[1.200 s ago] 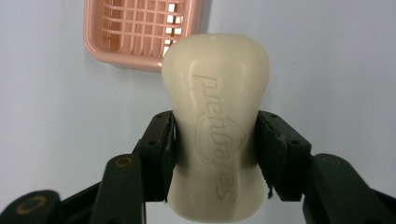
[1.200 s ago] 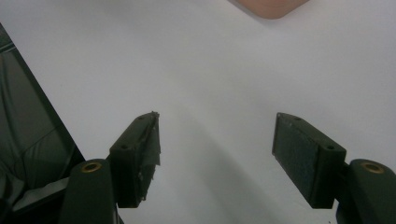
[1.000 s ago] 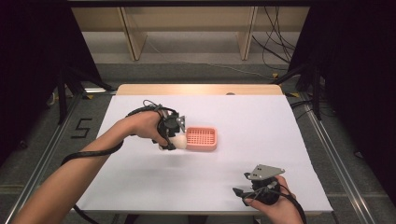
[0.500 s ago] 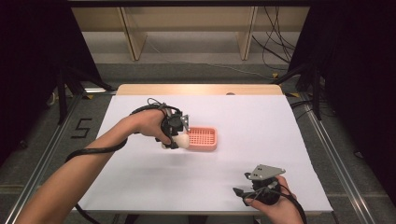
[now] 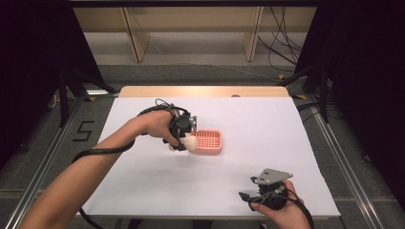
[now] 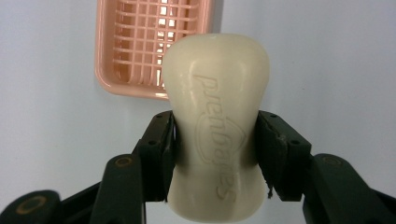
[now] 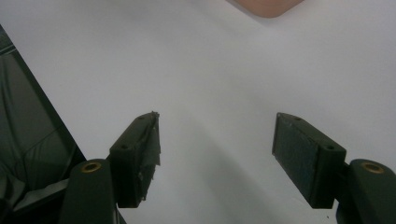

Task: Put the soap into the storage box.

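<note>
While the left hand-held gripper clamps a cream soap bar just above the near-left edge of the pink basket on the white counter, the right hand-held gripper rests spread wide, holding nothing.

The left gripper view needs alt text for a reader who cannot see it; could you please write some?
A cream soap bar is clamped between two black fingers, above a white table. A pink slotted dish lies behind it.
</note>
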